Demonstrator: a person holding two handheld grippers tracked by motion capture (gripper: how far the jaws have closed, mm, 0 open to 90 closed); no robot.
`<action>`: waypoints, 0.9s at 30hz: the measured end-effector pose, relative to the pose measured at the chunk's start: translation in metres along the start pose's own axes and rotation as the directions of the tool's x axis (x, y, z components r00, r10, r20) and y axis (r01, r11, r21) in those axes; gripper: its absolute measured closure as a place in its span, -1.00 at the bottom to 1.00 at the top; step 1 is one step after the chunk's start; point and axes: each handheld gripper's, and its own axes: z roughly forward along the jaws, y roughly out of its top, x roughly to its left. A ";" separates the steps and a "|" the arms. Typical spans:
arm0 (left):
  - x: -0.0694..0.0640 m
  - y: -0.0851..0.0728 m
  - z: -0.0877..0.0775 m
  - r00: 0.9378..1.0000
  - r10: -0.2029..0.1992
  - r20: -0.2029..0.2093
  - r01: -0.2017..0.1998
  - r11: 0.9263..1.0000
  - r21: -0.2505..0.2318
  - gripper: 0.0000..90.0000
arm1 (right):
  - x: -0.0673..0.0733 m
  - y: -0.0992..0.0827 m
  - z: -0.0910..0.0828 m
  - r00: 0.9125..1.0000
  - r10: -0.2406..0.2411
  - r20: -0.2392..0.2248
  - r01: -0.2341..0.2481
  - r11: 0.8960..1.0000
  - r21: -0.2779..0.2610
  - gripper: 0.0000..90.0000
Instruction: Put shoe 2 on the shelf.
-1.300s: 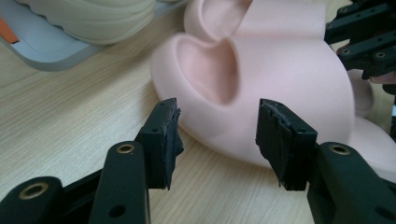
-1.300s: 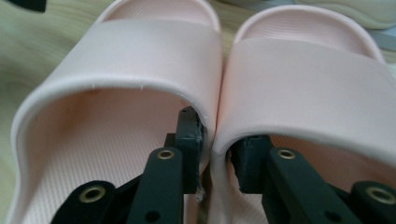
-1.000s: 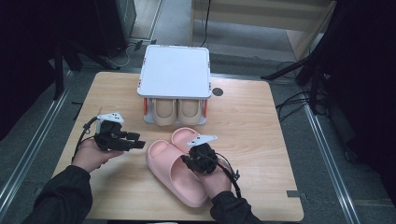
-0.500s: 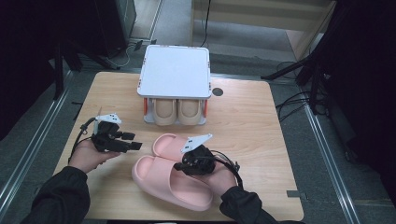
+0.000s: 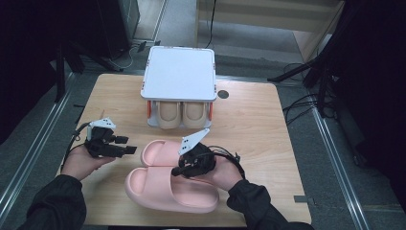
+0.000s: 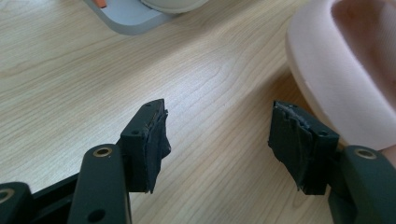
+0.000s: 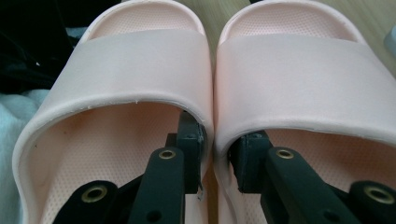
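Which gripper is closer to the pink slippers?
The right. The right gripper pinches the inner walls of both pink slippers together, one jaw inside each. The left gripper is open over bare table beside them, holding nothing.

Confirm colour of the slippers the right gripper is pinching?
Pale pink slippers, both plain with no pattern, finely dotted footbeds. Shows best in the right gripper view.

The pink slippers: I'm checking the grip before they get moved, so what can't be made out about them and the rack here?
- High view: the right gripper and its hand cover the pink slippers' inner walls, hiding the grip.
- Right gripper view: the slippers' heels are cut off by the bottom edge.
- High view: the rack's white top hides most of the beige pair beneath.
- Left gripper view: the rack is cut off by the top edge.
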 end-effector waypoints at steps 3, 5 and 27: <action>0.000 -0.003 -0.002 1.000 -0.007 0.004 0.007 1.000 0.000 -0.19 | -0.001 0.007 -0.006 1.000 -0.010 0.000 0.010 1.000 0.004 0.70; -0.001 -0.005 -0.003 1.000 -0.010 -0.001 0.010 1.000 0.000 -0.19 | -0.003 0.012 -0.010 1.000 -0.006 -0.016 0.006 1.000 -0.001 0.70; -0.002 -0.009 -0.006 0.999 -0.035 0.000 0.035 0.999 -0.009 -0.19 | -0.040 0.091 -0.073 0.997 0.019 0.073 -0.017 1.000 -0.020 0.69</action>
